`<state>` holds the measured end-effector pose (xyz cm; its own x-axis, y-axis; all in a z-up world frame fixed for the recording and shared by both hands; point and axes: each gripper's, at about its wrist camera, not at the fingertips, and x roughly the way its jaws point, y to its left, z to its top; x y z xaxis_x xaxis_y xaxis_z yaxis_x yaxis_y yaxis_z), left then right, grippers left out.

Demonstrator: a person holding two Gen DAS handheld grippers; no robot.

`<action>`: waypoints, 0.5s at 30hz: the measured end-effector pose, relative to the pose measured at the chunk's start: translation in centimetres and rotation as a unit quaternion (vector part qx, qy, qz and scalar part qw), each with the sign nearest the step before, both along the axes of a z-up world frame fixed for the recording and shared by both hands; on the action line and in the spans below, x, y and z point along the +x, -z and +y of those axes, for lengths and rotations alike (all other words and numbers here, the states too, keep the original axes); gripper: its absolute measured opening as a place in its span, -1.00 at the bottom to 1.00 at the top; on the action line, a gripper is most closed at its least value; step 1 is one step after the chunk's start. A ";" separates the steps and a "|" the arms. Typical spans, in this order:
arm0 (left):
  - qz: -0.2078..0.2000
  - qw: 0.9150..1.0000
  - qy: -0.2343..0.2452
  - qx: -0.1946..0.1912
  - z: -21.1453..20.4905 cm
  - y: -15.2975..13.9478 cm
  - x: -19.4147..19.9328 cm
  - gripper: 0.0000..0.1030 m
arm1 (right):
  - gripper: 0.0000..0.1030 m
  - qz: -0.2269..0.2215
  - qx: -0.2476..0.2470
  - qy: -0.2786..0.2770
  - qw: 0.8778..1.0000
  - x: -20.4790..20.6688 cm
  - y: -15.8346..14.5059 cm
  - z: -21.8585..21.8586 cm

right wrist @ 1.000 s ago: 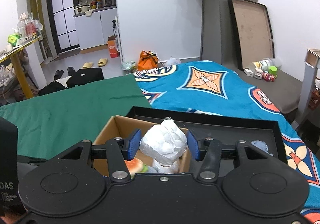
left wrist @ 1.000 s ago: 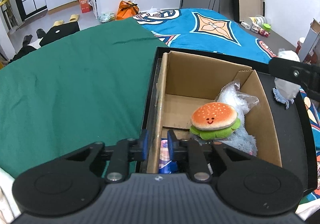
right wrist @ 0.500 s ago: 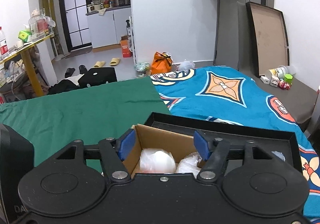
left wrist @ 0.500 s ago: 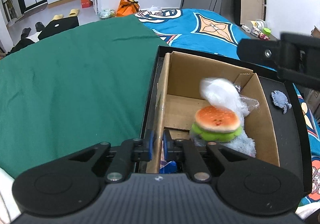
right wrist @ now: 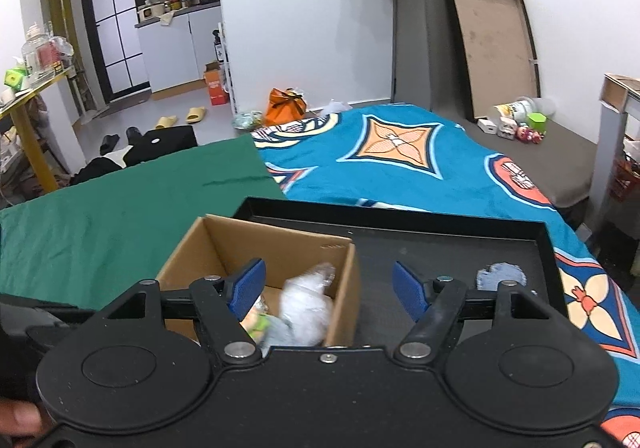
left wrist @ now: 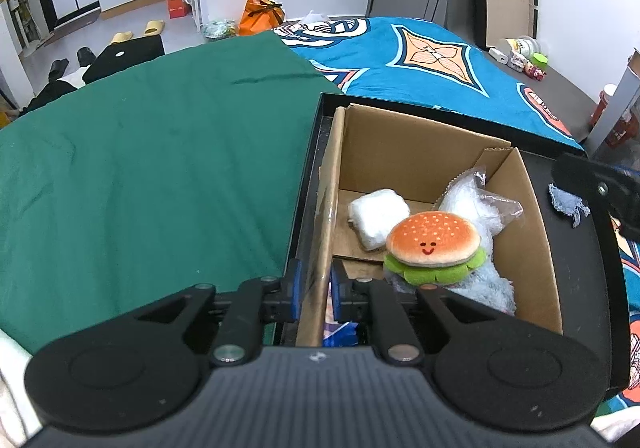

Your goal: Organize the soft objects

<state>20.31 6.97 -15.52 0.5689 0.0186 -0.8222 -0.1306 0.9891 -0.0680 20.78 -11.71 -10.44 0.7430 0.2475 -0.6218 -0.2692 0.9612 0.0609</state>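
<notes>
The left tongs (left wrist: 314,284) are being kept closed on the near left wall of the cardboard box (left wrist: 536,232), the brown wall being pinched between the 2 blue pads. The right tongs (right wrist: 329,286) are being held spread wide above the box's right wall with nothing between the pads; their jaws have just been opening.

Just ahead of the left tongs, inside the box, a plush burger (left wrist: 434,246) is lying with an orange bun, a small smiling face and a green frilled edge. Touching its left side, a white wrapped bundle (left wrist: 378,218) is resting on the box floor. Behind the burger, a crinkled clear plastic bag (left wrist: 476,200) is leaning toward the far right corner, and a pale blue fluffy item (left wrist: 486,288) is lying beneath the burger against the right wall. In the right wrist view the bag (right wrist: 306,308) is being seen blurred, below and between the open pads.

The box is standing in the left part of a black tray (right wrist: 440,244). A small blue-grey plush piece (right wrist: 500,275) is lying on the tray floor, well to the right of the box and apart from it. The tray is resting on a bed, partly on a green cloth (left wrist: 160,152) and partly on a blue patterned cover (right wrist: 400,152).
</notes>
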 end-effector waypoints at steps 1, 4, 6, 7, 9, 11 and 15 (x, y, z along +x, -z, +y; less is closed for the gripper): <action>0.001 1.000 -0.002 -0.001 0.0 0.0 0.0 -0.74 | 0.40 0.000 -0.001 0.002 1.000 0.1 0.1 -0.3; 0.000 1.000 -0.004 0.003 -0.2 -0.3 0.0 -0.72 | 0.46 0.002 -0.001 0.007 1.000 0.2 0.4 -1.2; -0.001 1.000 -0.004 0.010 -0.4 -0.3 0.0 -0.71 | 0.52 0.002 -0.001 0.012 1.000 0.3 0.6 -2.0; 0.000 1.000 -0.004 0.013 -0.4 -0.3 0.0 -0.71 | 0.53 0.002 -0.001 0.014 1.000 0.4 0.7 -2.3; 0.002 1.000 -0.006 0.017 -0.5 -0.3 0.1 -0.67 | 0.59 0.002 -0.001 0.019 1.000 0.6 1.0 -3.1; 0.005 1.000 -0.011 0.017 -0.5 -0.3 0.2 -0.56 | 0.64 0.001 -0.002 0.024 1.000 0.8 1.2 -3.8; 0.002 1.000 -0.018 0.026 -0.7 -0.5 0.3 -0.27 | 0.66 0.002 -0.002 0.035 0.999 1.5 1.9 -5.2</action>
